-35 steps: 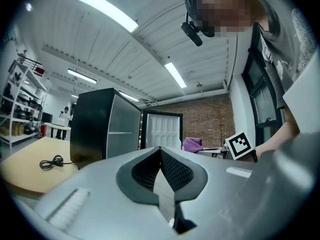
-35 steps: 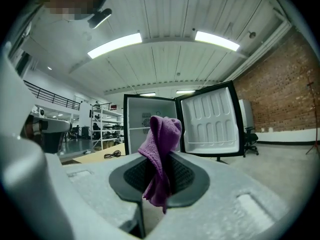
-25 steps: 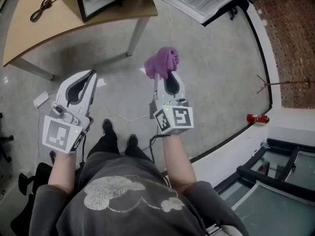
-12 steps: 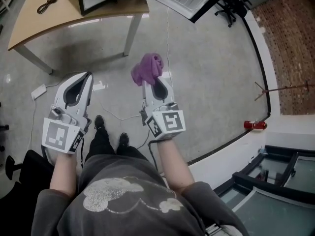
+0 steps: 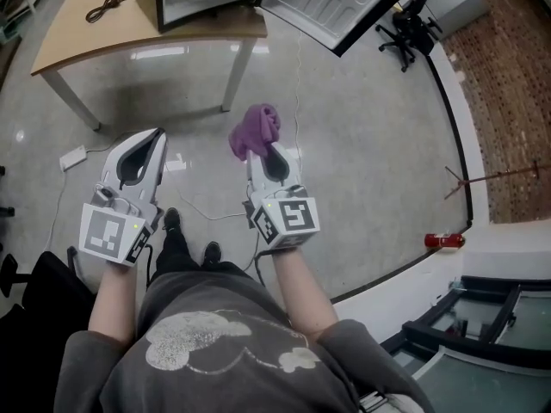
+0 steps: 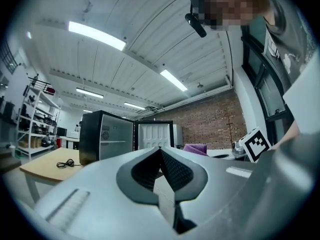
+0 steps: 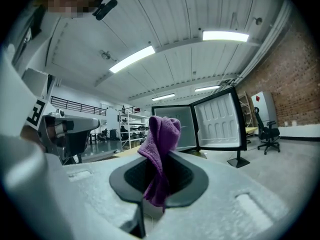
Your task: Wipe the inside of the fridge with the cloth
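No legible text, brand or number appears in any view. The cubes (image 5: 110,233) on the left claw (image 5: 156,135) and right claw (image 5: 259,152) bear only square marker patterns.

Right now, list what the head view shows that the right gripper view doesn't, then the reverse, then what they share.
Only the head view: the red extinguisher on the floor, the black cable on the table, and the person's shoes.

Only the right gripper view: the ceiling lights and the shelving racks.

Both: the purple cloth clamped in the right gripper, the left gripper, the open fridge and the office chair.
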Action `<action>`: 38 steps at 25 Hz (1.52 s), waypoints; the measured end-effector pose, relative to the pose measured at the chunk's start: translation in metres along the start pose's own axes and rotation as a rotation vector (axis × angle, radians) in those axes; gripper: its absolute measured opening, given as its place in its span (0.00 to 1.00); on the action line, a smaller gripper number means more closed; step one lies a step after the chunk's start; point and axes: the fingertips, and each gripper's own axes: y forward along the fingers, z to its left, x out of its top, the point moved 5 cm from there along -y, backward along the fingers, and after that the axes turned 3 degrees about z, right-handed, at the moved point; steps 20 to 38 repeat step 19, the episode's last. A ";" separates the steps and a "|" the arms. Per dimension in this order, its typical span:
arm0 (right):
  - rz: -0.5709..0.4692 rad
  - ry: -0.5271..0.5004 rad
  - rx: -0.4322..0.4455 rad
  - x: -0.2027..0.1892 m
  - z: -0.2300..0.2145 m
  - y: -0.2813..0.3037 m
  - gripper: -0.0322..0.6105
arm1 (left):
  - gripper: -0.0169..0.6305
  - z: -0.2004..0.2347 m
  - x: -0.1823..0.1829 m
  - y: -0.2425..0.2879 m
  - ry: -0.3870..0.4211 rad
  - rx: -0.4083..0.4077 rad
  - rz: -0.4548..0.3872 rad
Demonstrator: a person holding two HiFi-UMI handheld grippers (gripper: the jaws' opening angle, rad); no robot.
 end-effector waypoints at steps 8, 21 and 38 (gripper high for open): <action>0.020 -0.033 0.073 0.001 0.004 0.007 0.11 | 0.05 -0.003 -0.002 -0.009 -0.004 0.060 0.006; 0.039 -0.046 0.150 0.004 0.010 0.014 0.11 | 0.05 -0.011 0.000 -0.006 0.005 0.100 0.045; 0.039 -0.046 0.150 0.004 0.010 0.014 0.11 | 0.05 -0.011 0.000 -0.006 0.005 0.100 0.045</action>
